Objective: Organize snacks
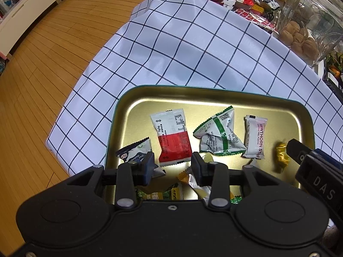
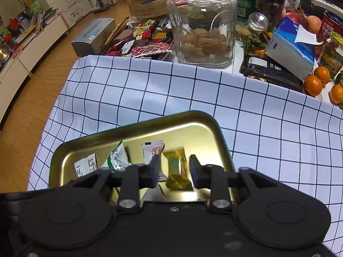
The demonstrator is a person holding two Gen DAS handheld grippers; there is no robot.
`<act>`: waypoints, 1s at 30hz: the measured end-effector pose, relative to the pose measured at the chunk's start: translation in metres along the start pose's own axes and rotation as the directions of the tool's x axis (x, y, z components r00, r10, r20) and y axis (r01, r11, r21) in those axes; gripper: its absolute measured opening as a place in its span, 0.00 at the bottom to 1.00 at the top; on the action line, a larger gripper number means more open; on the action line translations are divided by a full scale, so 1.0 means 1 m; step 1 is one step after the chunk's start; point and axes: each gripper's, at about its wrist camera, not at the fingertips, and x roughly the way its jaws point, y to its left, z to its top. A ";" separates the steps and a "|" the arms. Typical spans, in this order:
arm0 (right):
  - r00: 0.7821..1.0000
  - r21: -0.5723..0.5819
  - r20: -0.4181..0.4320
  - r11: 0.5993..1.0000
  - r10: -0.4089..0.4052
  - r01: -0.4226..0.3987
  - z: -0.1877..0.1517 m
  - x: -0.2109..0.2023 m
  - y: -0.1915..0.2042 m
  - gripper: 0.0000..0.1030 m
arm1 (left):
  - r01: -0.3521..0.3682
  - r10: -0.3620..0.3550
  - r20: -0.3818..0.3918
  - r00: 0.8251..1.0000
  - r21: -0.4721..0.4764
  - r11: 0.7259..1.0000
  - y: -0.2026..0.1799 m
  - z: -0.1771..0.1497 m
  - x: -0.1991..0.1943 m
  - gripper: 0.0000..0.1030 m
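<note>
A gold metal tray (image 1: 193,90) lies on a white checked cloth (image 1: 182,49). It holds a red-and-white packet (image 1: 171,137), a green-striped white packet (image 1: 218,137), a hawthorn strip packet (image 1: 255,137), a dark cartoon packet (image 1: 134,153) and several more wrappers under my left gripper. My left gripper (image 1: 173,157) hovers over the tray's near part, its jaws apart, gripping nothing. My right gripper (image 2: 174,159) points down over the tray's (image 2: 128,126) right end. A blurred gold-wrapped candy (image 2: 176,167) sits between its parted fingers, with neither pad pressing on it. That candy (image 1: 282,156) also shows beside the right gripper's fingertip (image 1: 300,150).
Beyond the cloth stand a glass jar of walnuts (image 2: 201,21), a heap of loose wrapped snacks (image 2: 145,36), a grey box (image 2: 92,36), a blue tissue box (image 2: 293,47), cans and oranges (image 2: 313,84). Wooden floor (image 1: 42,75) lies to the left.
</note>
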 end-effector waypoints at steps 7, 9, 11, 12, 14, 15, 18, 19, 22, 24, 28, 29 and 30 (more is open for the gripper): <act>0.997 -0.052 -0.064 0.997 -0.054 0.051 -0.002 0.003 -0.002 0.68 | 0.013 -0.012 -0.020 1.000 0.013 1.000 -0.001 -0.003 -0.002 0.46; 0.995 -0.056 -0.085 0.997 -0.059 0.054 -0.004 0.005 -0.004 0.68 | 0.019 -0.018 -0.025 1.000 0.019 1.000 -0.002 -0.004 -0.002 0.46; 0.993 -0.057 -0.101 0.997 -0.054 0.049 -0.007 0.005 -0.006 0.68 | 0.019 -0.018 -0.027 0.999 0.026 0.999 -0.003 -0.005 -0.003 0.46; 0.993 -0.056 -0.107 0.997 -0.053 0.048 -0.008 0.005 -0.007 0.68 | 0.017 -0.016 -0.028 0.999 0.028 0.999 -0.003 -0.006 -0.004 0.46; 0.992 -0.059 -0.114 0.997 -0.056 0.050 -0.010 0.004 -0.008 0.68 | 0.015 -0.014 -0.026 1.000 0.033 0.999 -0.004 -0.008 -0.006 0.46; 0.992 -0.061 -0.111 0.997 -0.059 0.052 -0.011 0.003 -0.008 0.67 | 0.014 -0.013 -0.025 1.000 0.037 0.999 -0.005 -0.009 -0.007 0.46; 0.993 -0.075 -0.103 0.996 -0.064 0.056 -0.014 0.000 -0.008 0.67 | 0.016 -0.015 -0.020 1.000 0.047 0.999 -0.007 -0.011 -0.011 0.46; 0.993 -0.080 -0.101 0.995 -0.065 0.057 -0.015 -0.002 -0.008 0.67 | 0.020 -0.019 -0.023 1.000 0.047 0.999 -0.007 -0.012 -0.012 0.46; 0.993 -0.089 -0.099 0.994 -0.069 0.060 -0.018 -0.004 -0.009 0.67 | 0.029 -0.028 -0.028 0.999 0.052 0.998 -0.008 -0.014 -0.016 0.46; 0.993 -0.097 -0.099 0.994 -0.069 0.060 -0.019 -0.006 -0.009 0.67 | 0.021 -0.020 -0.019 1.000 0.059 0.998 -0.009 -0.016 -0.018 0.46; 0.993 -0.096 -0.095 0.994 -0.066 0.057 -0.021 -0.010 -0.012 0.67 | 0.016 -0.014 -0.025 1.000 0.059 0.998 -0.013 -0.017 -0.016 0.46; 0.993 -0.093 -0.096 0.994 -0.064 0.055 -0.020 -0.011 -0.013 0.67 | 0.014 -0.012 -0.029 1.000 0.059 0.998 -0.014 -0.017 -0.015 0.46; 0.993 -0.090 -0.097 0.995 -0.062 0.053 -0.020 -0.011 -0.014 0.67 | 0.014 -0.012 -0.037 0.999 0.058 0.998 -0.015 -0.017 -0.014 0.46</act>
